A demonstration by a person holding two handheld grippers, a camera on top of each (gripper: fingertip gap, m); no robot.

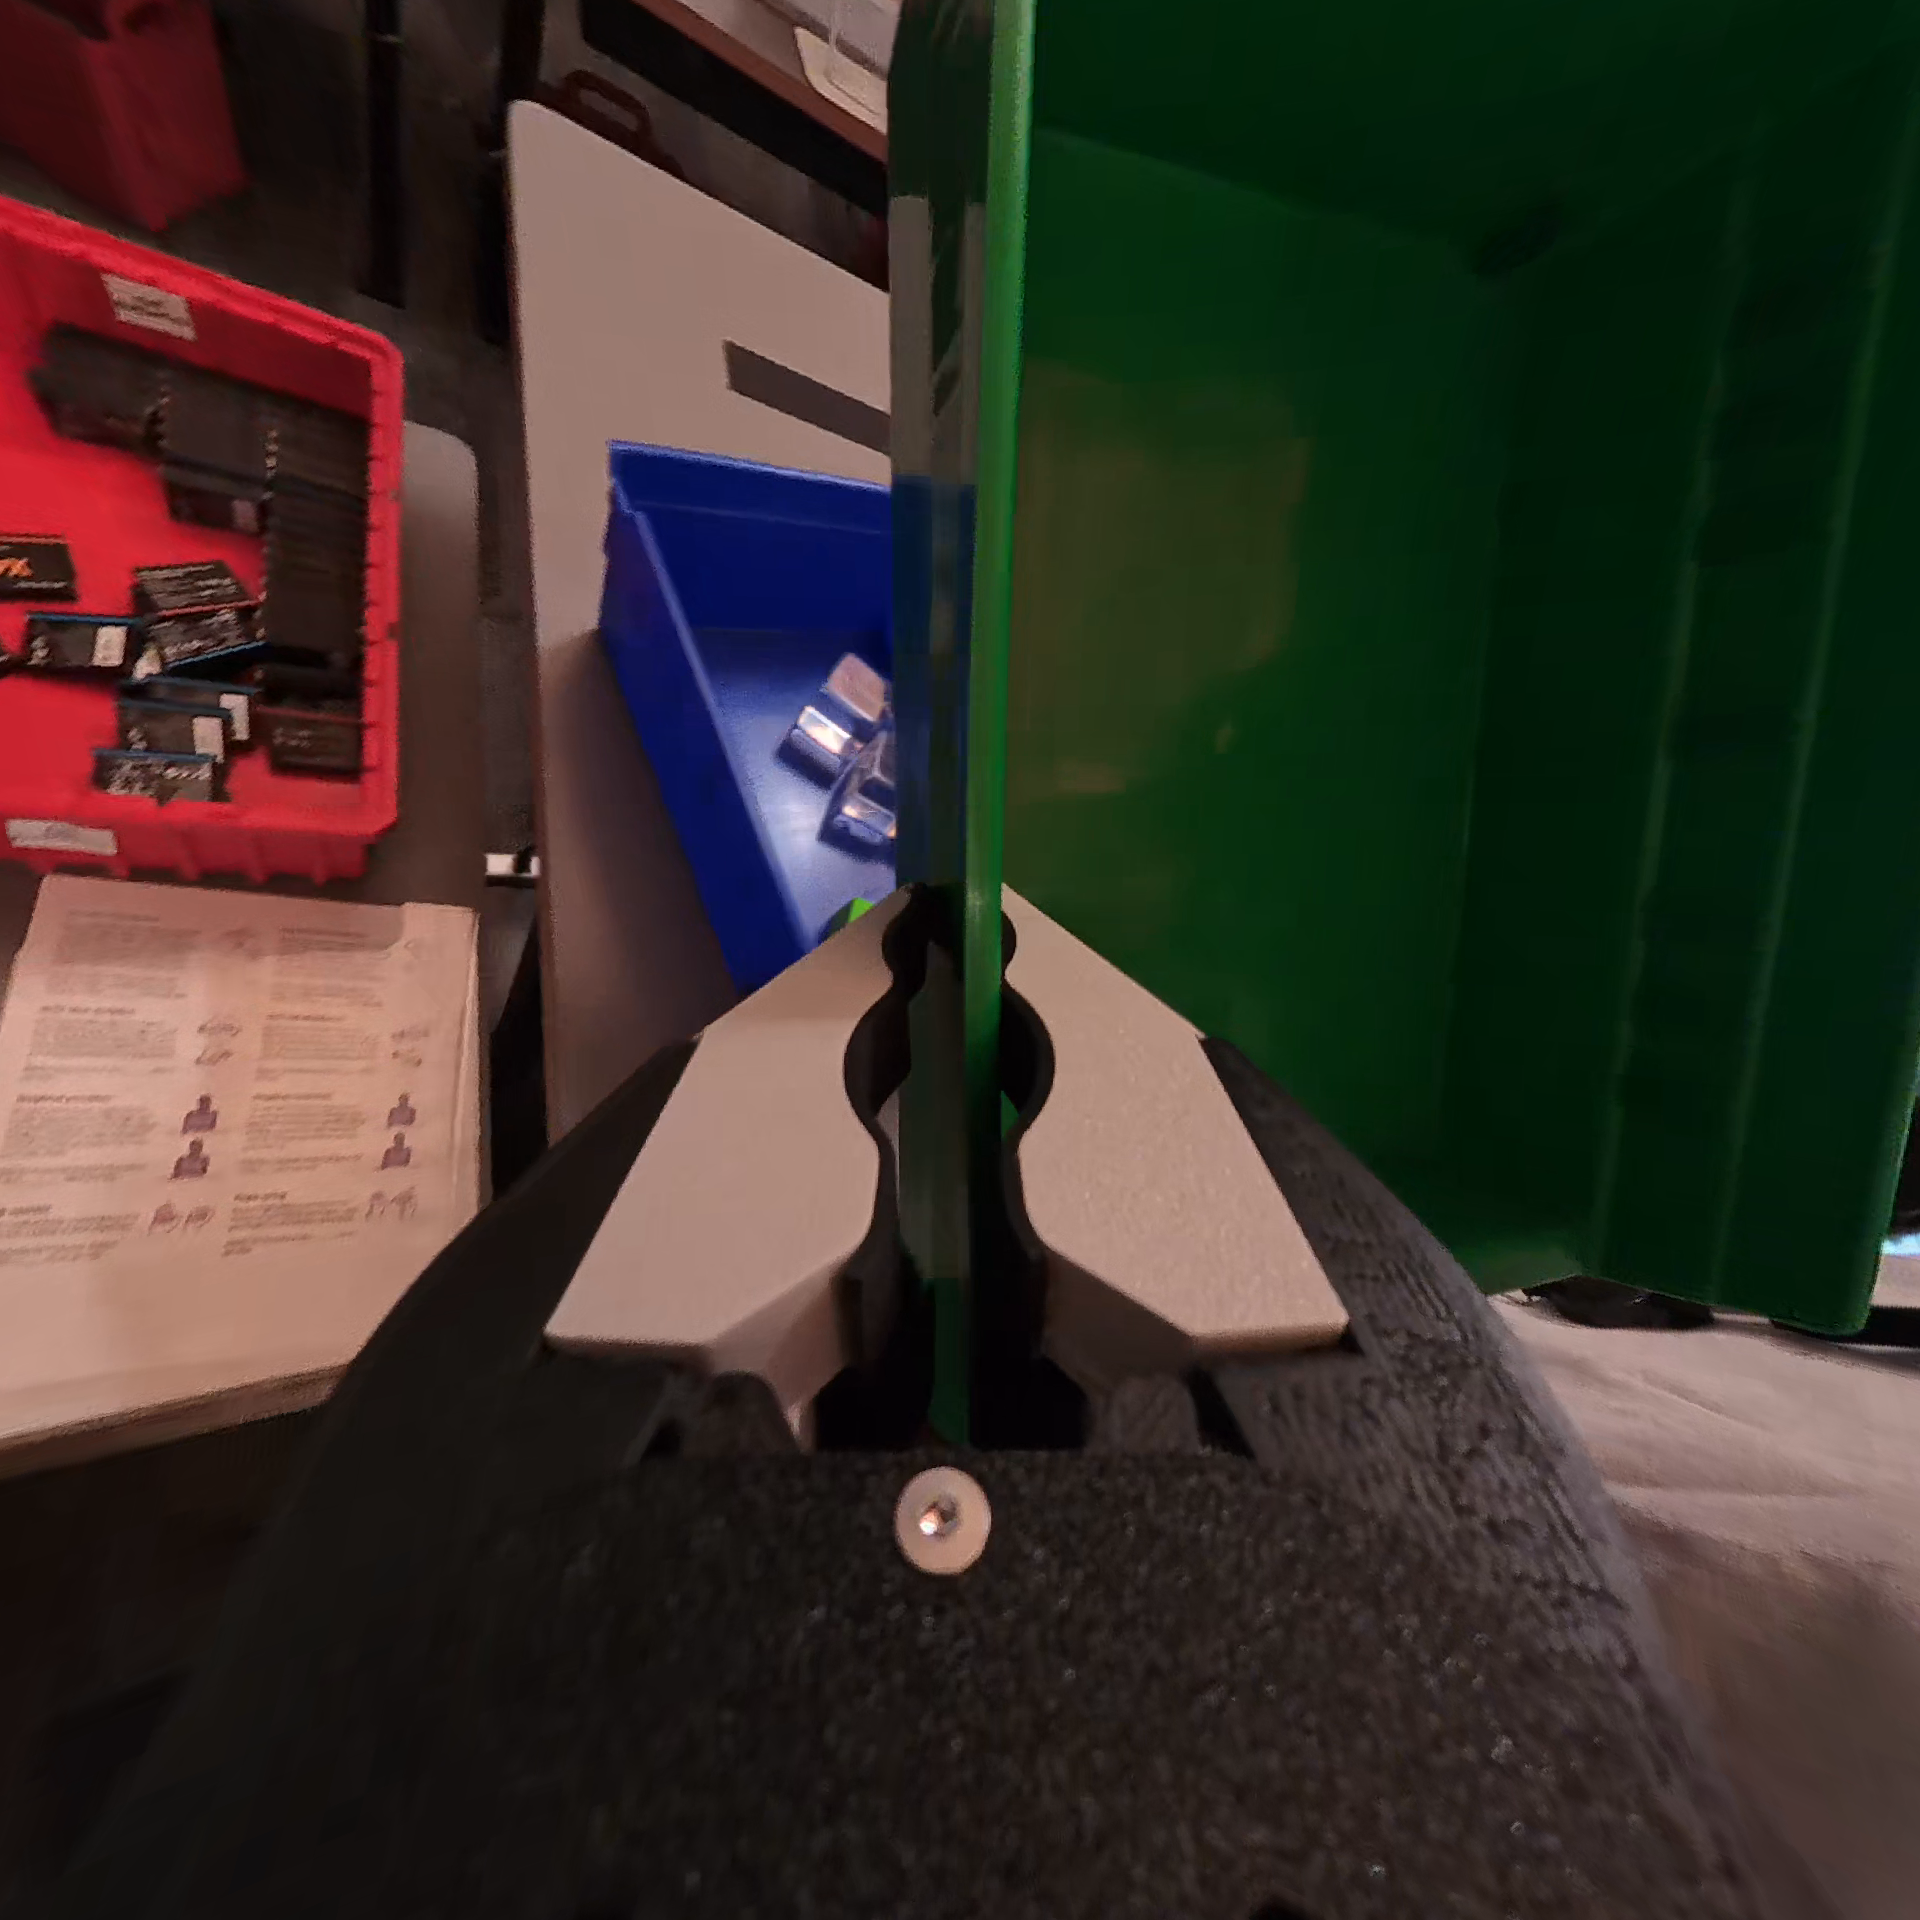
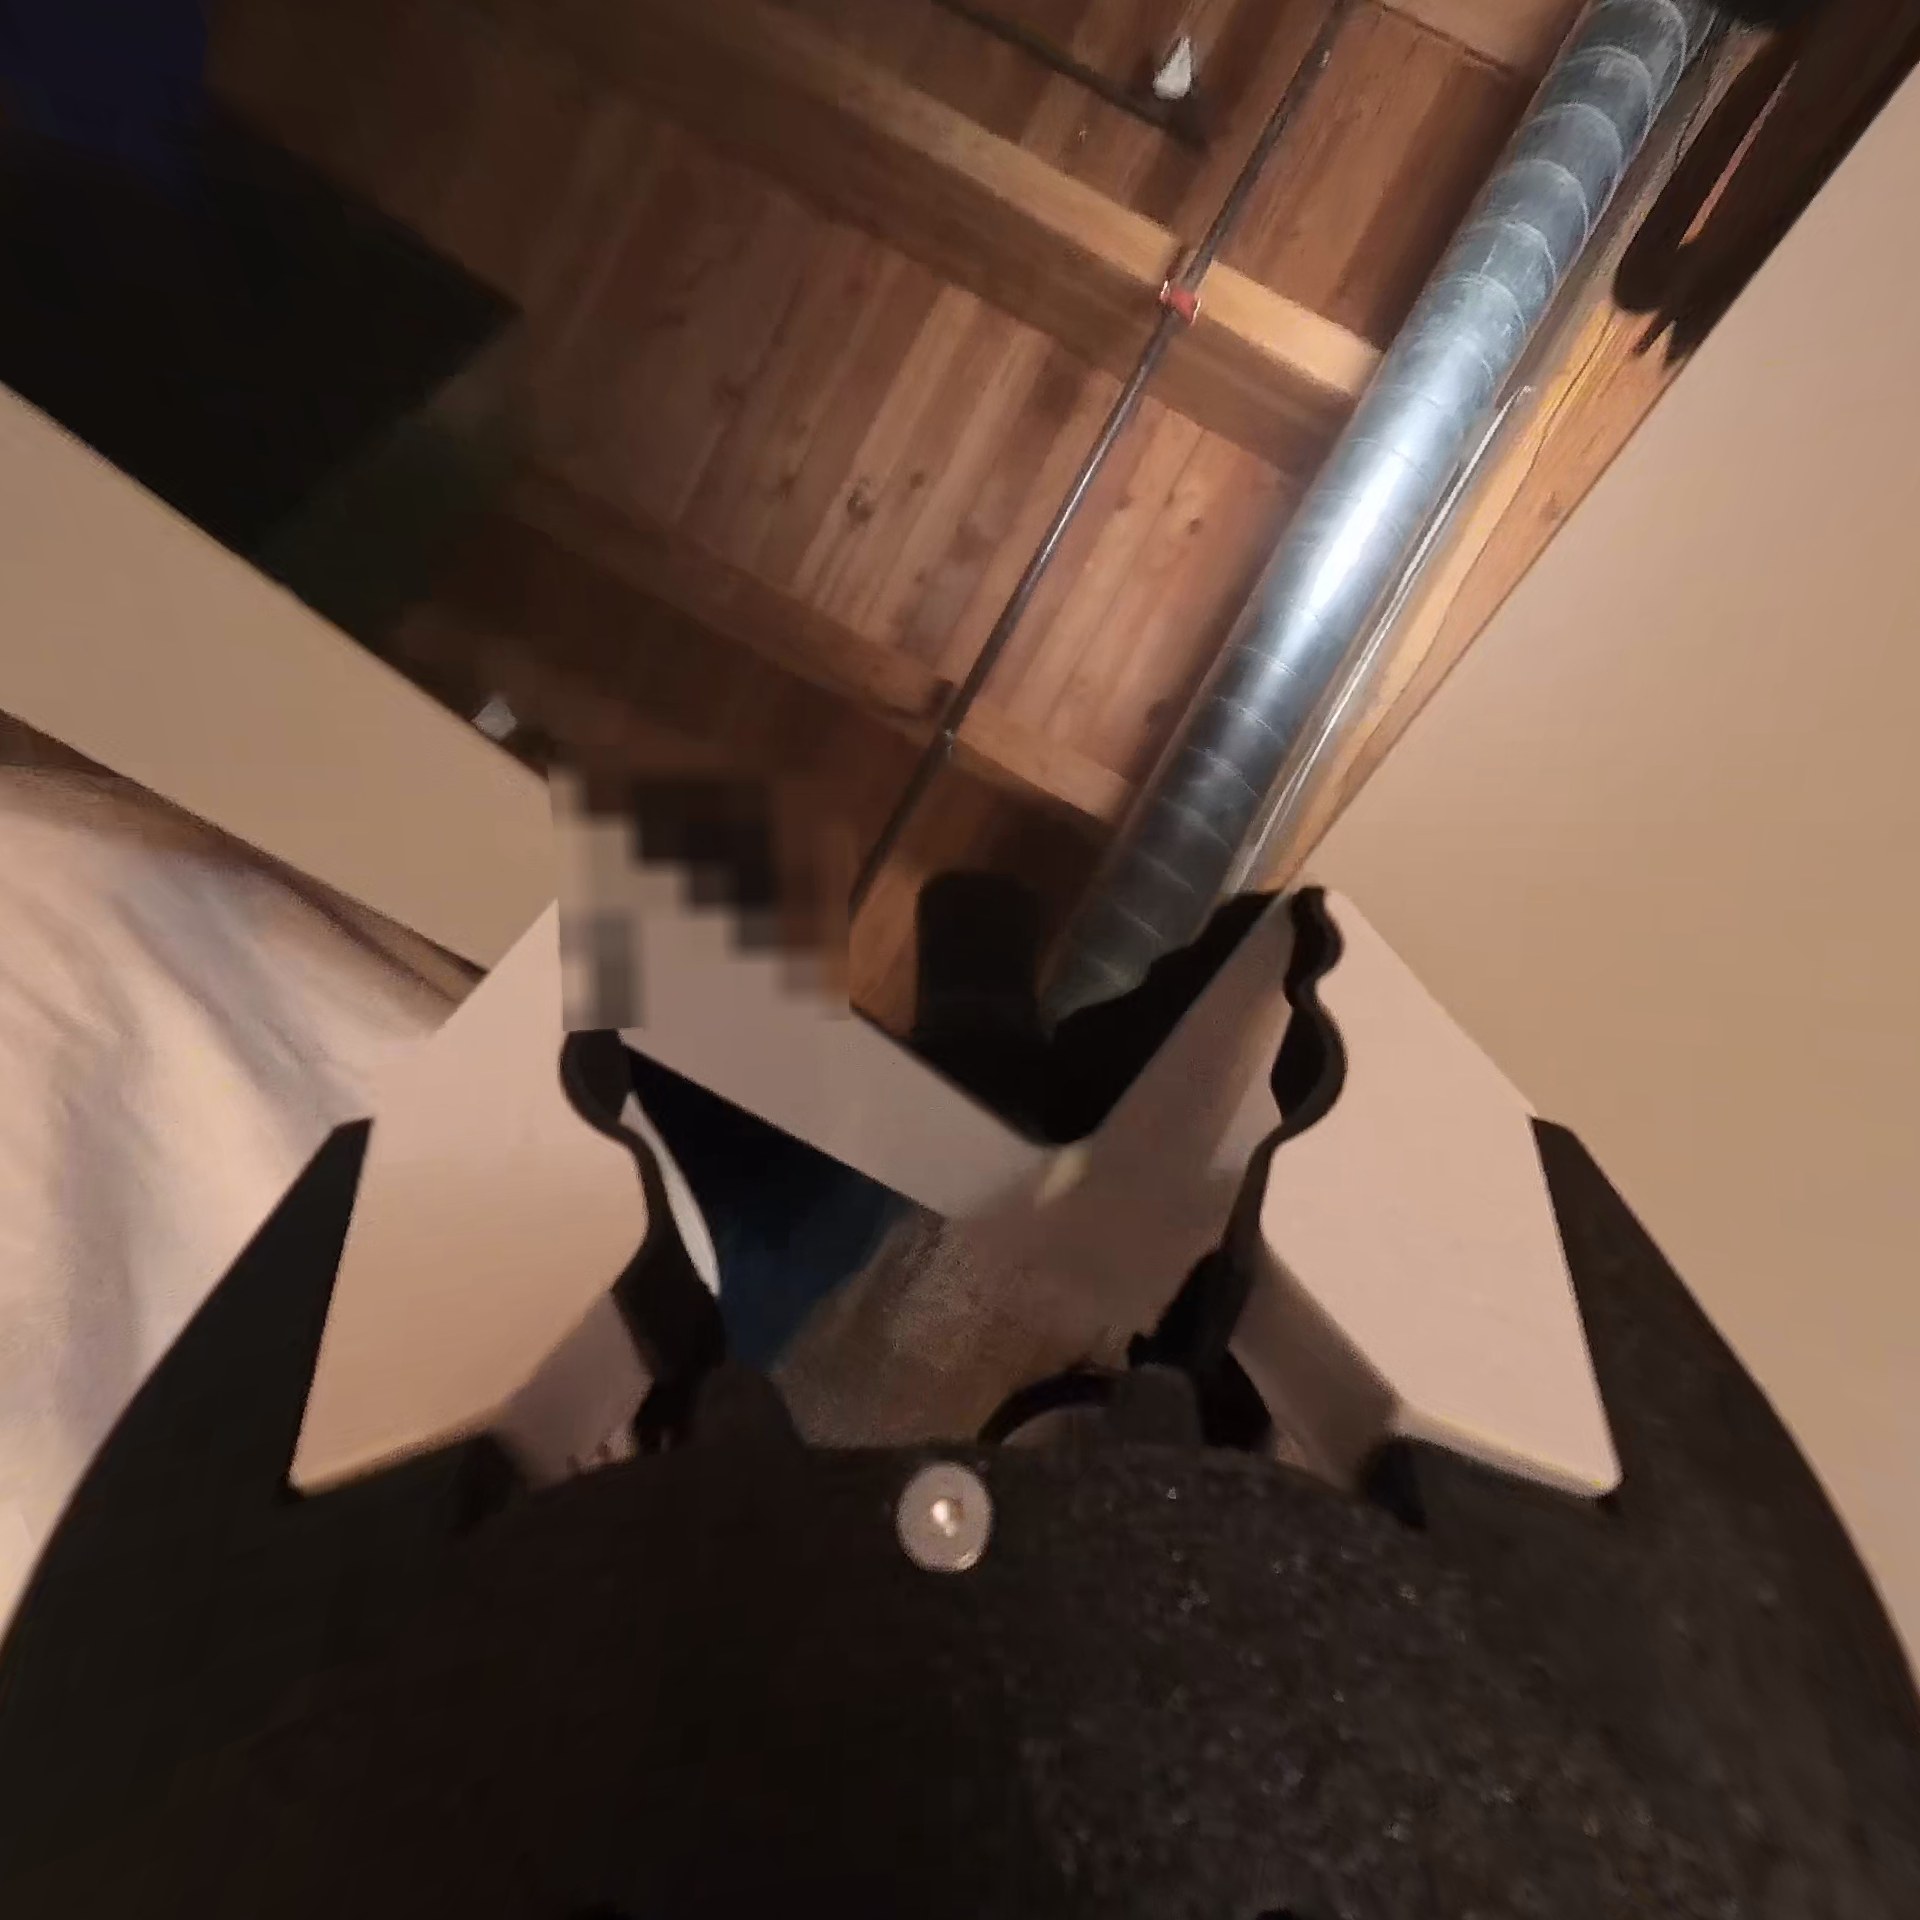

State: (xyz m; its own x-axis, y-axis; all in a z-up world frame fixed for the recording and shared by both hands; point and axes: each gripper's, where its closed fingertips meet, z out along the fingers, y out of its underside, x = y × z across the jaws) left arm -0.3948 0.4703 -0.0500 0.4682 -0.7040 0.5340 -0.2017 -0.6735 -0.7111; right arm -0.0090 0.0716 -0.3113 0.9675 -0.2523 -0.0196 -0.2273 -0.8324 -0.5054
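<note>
My left gripper (image 1: 951, 914) is shut on the thin side wall of a green plastic bin (image 1: 1455, 675), which it holds lifted and tipped so that the bin's empty inside fills the right of the left wrist view. Below it a blue bin (image 1: 727, 665) sits on a grey table and holds a few small shiny wrapped pieces (image 1: 847, 743). My right gripper (image 2: 945, 966) is open and empty. It points upward at a wooden ceiling (image 2: 810, 343) and a silver duct (image 2: 1340, 582).
A red bin (image 1: 343, 436) with several black packets stands at the left. A printed sheet (image 1: 229, 1122) lies in front of it. A grey table top (image 1: 665, 343) runs behind the blue bin. White cloth (image 2: 135, 1039) shows at the left in the right wrist view.
</note>
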